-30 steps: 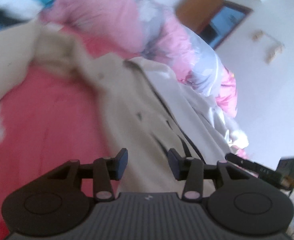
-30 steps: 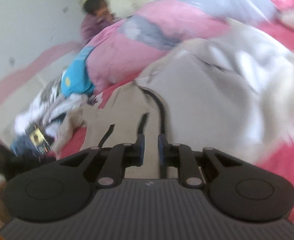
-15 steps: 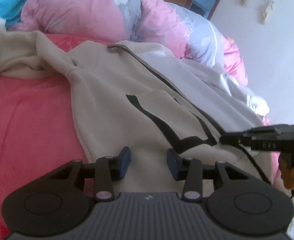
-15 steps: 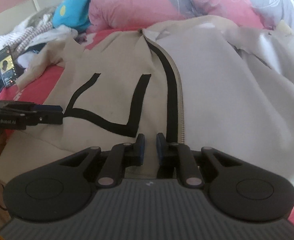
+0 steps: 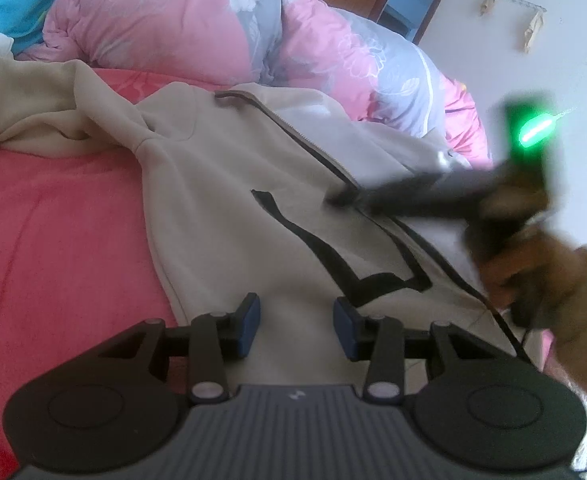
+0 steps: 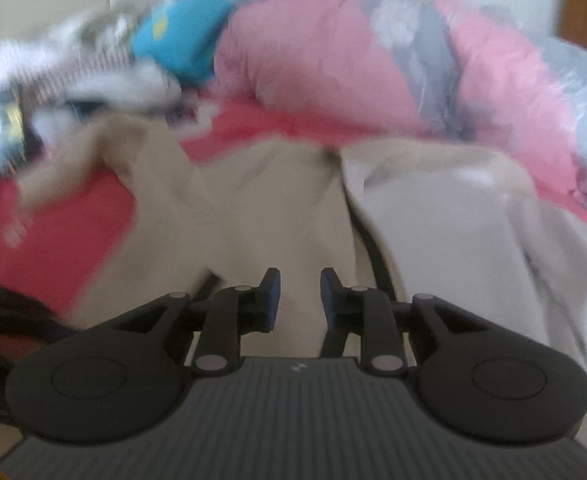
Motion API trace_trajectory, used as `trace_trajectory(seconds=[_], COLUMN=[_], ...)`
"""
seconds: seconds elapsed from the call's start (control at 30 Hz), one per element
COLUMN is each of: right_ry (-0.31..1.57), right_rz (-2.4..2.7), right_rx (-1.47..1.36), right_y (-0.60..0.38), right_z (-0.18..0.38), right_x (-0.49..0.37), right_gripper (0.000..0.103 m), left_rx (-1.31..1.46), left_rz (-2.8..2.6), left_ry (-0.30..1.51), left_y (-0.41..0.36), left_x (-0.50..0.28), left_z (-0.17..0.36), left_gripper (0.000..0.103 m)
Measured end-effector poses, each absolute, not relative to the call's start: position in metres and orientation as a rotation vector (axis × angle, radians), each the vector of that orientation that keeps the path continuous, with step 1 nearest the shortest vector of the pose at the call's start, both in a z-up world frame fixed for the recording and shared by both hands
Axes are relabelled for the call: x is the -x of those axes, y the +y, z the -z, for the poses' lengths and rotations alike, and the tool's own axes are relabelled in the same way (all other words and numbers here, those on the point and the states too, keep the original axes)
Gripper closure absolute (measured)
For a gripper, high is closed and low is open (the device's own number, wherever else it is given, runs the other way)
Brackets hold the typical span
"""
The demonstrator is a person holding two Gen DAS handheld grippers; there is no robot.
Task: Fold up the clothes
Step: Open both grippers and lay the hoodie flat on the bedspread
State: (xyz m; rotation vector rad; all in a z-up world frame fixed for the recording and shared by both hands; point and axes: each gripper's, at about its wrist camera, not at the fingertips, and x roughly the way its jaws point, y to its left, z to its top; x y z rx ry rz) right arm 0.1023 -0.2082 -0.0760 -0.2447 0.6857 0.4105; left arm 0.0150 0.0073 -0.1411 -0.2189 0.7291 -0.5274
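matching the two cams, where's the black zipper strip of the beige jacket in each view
Left wrist: zipper strip runs diagonally from top centre toward lower right.
Right wrist: zipper strip runs down the centre, just right of the jaws.
Shared landmark: pink quilt behind the jacket.
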Motion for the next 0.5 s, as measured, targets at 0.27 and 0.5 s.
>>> trace_trajectory(seconds=[0.27,0.5], right_ry=[0.7,0.691], right_rz=[-0.403,-0.405], right_rx=[0.057,0.054], right_y=[-0.242,-0.239], right_z=[0.109,0.114], right_x=[-0.121,-0.12], right_gripper=[0.078,0.077], left_rx=[0.222,0.174], left_rz=[0.532,0.531], left_ry=[0.764,0.693], left_y=[0.019,0.026], left_x=[-0.027,-0.072], left_z=[0.123,0.082], left_gripper=[0.061,0.06])
